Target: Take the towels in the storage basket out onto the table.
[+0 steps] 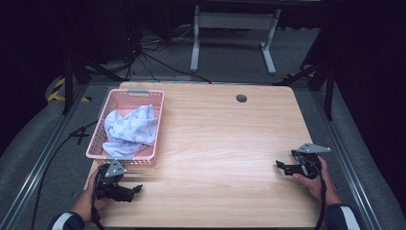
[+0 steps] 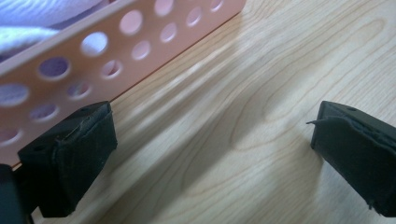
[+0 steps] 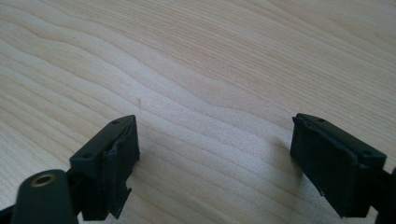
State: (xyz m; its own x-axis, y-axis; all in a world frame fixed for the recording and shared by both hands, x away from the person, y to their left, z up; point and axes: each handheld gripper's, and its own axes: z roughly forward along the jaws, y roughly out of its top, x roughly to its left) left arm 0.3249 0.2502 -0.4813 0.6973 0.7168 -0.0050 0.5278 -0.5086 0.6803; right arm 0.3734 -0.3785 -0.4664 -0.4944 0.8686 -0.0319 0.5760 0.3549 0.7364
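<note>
The cloth in the basket is found just ahead of the spread, empty left gripper, well apart from the spread right gripper.

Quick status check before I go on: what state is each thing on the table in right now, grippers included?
Pink basket: upright at the table's left edge, holding the cloth.
Cloth: crumpled, lying inside the basket, one corner draped over the near rim.
Left gripper: open, empty, low over the table beside the basket's near wall.
Right gripper: open, empty, over bare wood at the right side.
Table: bare wood between the grippers.
</note>
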